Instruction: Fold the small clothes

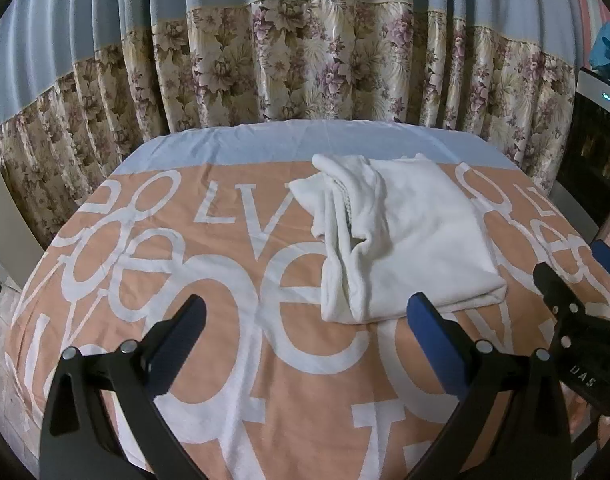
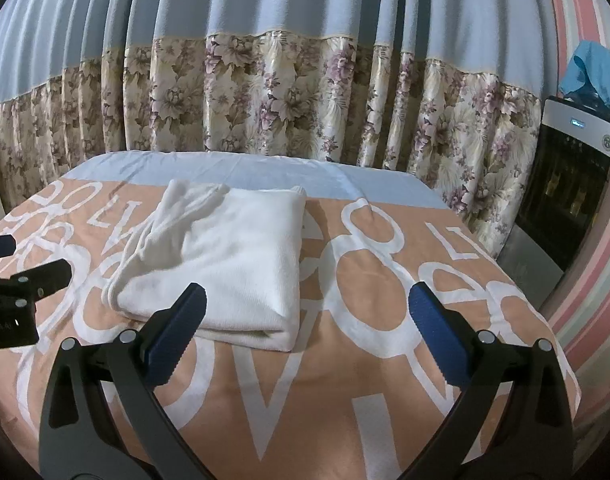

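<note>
The left claw (image 1: 307, 320) was wide apart and held nothing. The right claw (image 2: 309, 308) was wide apart too, and it was also bare. Both hung just above the surface (image 1: 265, 360), which had a peach cover with big white letters.

The white garment (image 1: 405, 236) lay on that cover, already folded into a neat block with a bunched, loose part along its left side. It sat ahead of both claws, on the side away from the person. From the left claw the garment was ahead and to the right. From the right claw it was ahead and to the left, with its near edge just beyond the left finger. Its long side ran away from the claws, toward the flowered curtain (image 2: 285, 92).

I think the right claw was a little nearer to the garment's near edge (image 2: 245, 332), so it could reach that edge first.
</note>
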Demonstrator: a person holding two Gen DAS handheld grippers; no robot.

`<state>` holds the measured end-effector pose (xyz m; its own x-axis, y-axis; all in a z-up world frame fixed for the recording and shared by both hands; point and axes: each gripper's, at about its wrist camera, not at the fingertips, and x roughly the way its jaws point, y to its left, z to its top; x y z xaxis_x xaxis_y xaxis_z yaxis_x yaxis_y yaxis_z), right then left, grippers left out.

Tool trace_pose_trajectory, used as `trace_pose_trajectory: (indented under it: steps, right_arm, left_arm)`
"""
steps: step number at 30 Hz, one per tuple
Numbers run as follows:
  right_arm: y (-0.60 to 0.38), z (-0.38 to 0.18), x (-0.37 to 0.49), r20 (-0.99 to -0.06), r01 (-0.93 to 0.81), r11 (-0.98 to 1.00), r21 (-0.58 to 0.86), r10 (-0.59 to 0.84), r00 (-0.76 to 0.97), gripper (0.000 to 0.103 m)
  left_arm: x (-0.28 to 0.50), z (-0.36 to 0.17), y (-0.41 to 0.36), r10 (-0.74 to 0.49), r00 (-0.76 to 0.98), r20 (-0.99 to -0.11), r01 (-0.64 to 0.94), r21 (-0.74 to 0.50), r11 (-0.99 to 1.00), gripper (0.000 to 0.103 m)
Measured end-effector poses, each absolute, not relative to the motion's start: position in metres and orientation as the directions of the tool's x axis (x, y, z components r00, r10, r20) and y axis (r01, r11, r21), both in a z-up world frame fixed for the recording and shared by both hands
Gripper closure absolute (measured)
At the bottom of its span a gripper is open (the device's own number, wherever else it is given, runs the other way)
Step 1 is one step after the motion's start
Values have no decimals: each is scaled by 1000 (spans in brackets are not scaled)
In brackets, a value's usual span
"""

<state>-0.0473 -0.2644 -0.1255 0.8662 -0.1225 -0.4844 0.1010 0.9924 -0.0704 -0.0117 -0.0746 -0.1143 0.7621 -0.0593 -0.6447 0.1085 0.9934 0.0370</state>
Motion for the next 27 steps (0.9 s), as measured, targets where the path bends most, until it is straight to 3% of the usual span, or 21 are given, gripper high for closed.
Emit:
trace_pose_trajectory:
  steps: [27]
  right_arm:
    - [-271, -129, -44, -497, 83, 994, -77, -111, 861, 3]
  left_arm:
    - [-12, -109, -81, -35, 759, -650, 74, 34, 997, 2]
